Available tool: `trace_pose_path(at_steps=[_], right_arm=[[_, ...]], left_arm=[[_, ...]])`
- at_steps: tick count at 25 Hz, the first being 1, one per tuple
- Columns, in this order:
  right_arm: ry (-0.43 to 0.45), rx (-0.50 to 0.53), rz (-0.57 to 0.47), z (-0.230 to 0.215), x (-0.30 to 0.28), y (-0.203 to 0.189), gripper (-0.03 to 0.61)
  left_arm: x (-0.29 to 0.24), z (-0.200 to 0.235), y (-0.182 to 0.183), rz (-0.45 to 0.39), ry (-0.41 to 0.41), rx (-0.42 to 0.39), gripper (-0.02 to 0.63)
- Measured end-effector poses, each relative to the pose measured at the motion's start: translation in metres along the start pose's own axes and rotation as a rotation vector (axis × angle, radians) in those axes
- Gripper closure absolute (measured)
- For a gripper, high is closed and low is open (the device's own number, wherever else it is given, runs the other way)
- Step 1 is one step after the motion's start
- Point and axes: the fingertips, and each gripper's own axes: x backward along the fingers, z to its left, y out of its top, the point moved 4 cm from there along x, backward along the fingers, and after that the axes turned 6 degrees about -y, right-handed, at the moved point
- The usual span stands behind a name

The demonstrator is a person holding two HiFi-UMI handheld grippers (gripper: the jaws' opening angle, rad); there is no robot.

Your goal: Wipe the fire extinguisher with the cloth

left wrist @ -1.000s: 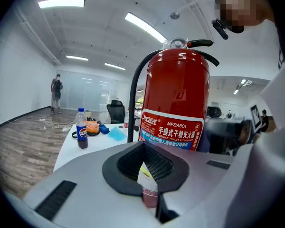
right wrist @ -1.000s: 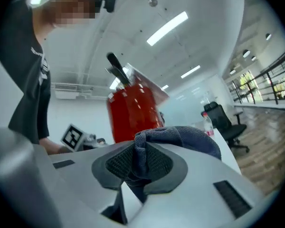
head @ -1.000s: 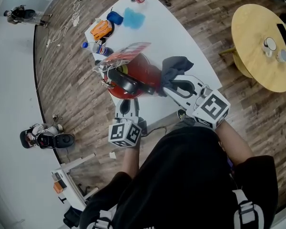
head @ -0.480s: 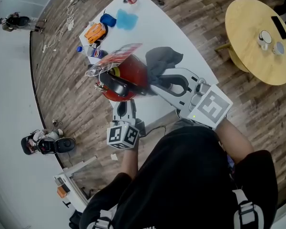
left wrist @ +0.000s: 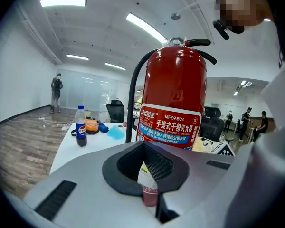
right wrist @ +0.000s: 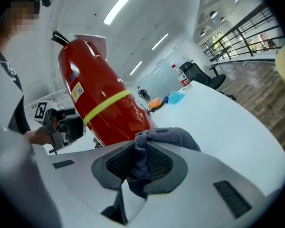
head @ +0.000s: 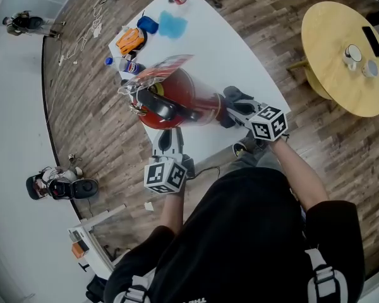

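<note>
Head view puts the red cylindrical fire extinguisher standing left of centre on the curved white table, with the right gripper clamped on a crumpled dark grey cloth just beside its lower right flank, and the left gripper, jaws together, just below it.

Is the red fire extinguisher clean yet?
Not yet. Done: the cloth is picked up, pinched in the right gripper. In hand: it's low beside the fire extinguisher, while the shut left gripper sits at its base. Left: wiping the body; no cleaned patch shows.
</note>
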Motion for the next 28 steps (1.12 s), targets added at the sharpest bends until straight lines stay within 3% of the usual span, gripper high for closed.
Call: trace_pose_path(at_steps=[6,10,15,19,23,28], right_arm=[[-0.113,0.101,0.099,-0.014,-0.015,-0.044,0.505],[-0.162,0.162,0.060,-0.002,-0.012,-0.047,0.505],[-0.196,0.270,-0.032,0.054,-0.001,-0.039,0.505],[-0.269,0.270,-0.188,0.079,0.015,-0.004,0.505],[-0.319,0.327,-0.421,0.133,0.051,0.073,0.505],[-0.418,0.414,-0.544,0.191,0.071,0.137,0.505]], left_arm=[[-0.002,0.001,-0.004,-0.009,-0.004,0.003,0.591],[-0.005,0.002,-0.009,-0.023,-0.046,0.001,0.591],[0.002,0.005,-0.008,-0.005,-0.166,-0.029,0.591],[0.002,0.004,-0.006,-0.017,-0.222,-0.061,0.591],[0.006,0.000,-0.006,-0.036,-0.239,-0.074,0.591],[0.011,0.001,0.005,-0.049,-0.256,-0.089,0.591]])
